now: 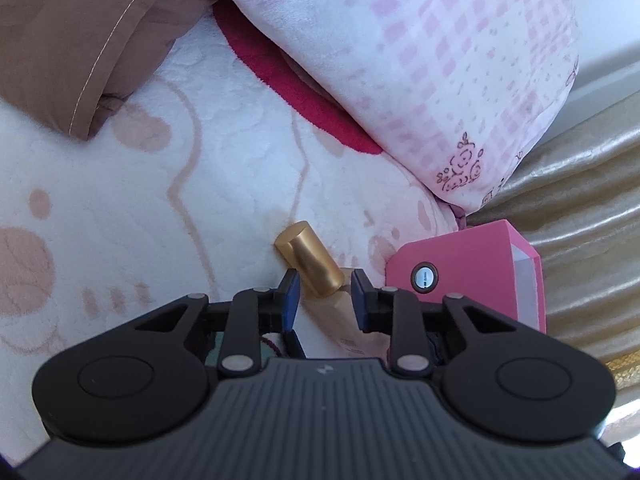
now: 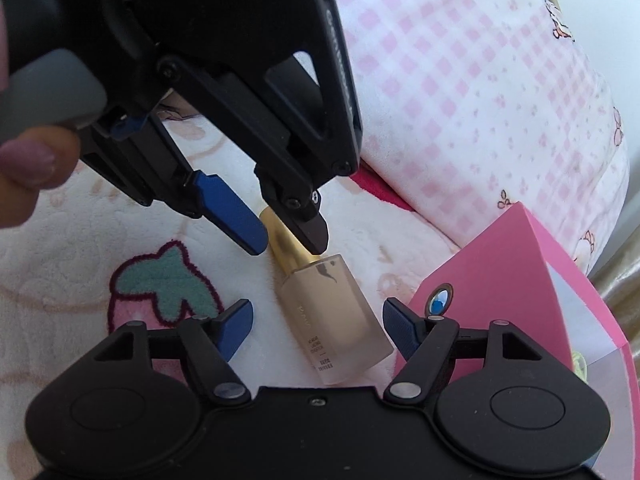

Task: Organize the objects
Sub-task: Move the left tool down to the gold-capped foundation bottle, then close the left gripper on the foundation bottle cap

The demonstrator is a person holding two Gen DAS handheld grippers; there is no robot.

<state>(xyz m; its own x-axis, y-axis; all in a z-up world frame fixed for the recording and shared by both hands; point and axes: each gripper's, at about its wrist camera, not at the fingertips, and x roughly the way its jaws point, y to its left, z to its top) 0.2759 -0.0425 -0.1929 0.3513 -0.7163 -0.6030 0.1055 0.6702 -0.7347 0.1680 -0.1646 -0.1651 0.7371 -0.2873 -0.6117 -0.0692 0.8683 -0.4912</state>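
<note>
Left gripper (image 2: 286,236) angled downward, jaws pinching the gold cap (image 1: 310,258) of the bottle (image 2: 340,316) lying on the bed blanket (image 1: 120,208). Right gripper (image 2: 318,330) low, jaws spread astride the bottle's body, beside the pink box (image 2: 500,280).

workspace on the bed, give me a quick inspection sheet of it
surface: fluffy white blanket with pink prints and a strawberry patch
job's things: bottle with a gold cap lying on the blanket; pink box just to its right
clutter: brown cloth and a pink checked pillow at the far side
grippers: left hand-held gripper straddles the gold cap, fingers close on both sides, contact unclear; right hand-held gripper open around the bottle body, pads apart from it
cables: nothing seen
surroundings: gold fabric right of the box; a thumb on the left gripper's handle
</note>
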